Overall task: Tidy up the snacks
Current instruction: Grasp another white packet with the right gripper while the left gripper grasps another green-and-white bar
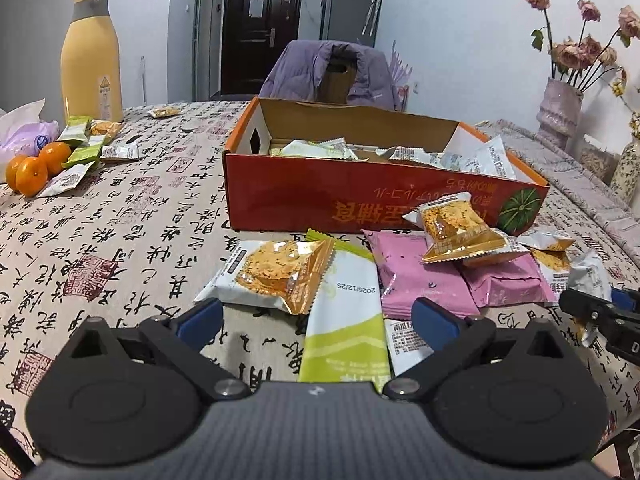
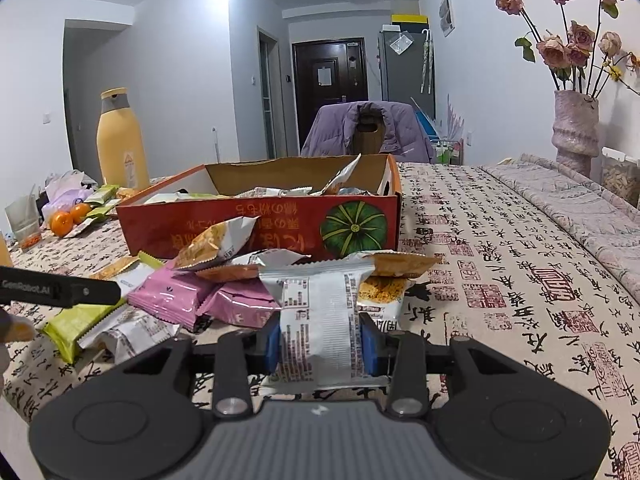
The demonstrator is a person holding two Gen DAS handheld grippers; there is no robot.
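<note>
Snack packets lie heaped on the patterned tablecloth (image 1: 120, 216) in front of a red cardboard box (image 1: 304, 192) printed with a green pumpkin, and more packets lie inside the box. In the left wrist view, the left gripper (image 1: 318, 318) hangs low over the cloth with its blue-padded jaws spread wide, a green-and-white packet (image 1: 344, 320) lying between them, not pinched. An orange-and-white packet (image 1: 276, 272) sits at about 11 o'clock from that gripper, two pink packets (image 1: 416, 276) at about 1 o'clock, and the box stands at 12 o'clock beyond the heap. In the right wrist view, the right gripper (image 2: 322, 342) has its jaws closed on a silver-white packet (image 2: 320, 312), printed back facing the camera, held just above the heap. From there the box is at 11 o'clock. Far off at 10 o'clock stand a yellow bottle (image 2: 120, 140) and some oranges (image 2: 66, 220); a vase of dried roses (image 2: 576, 132) stands at 2 o'clock.
</note>
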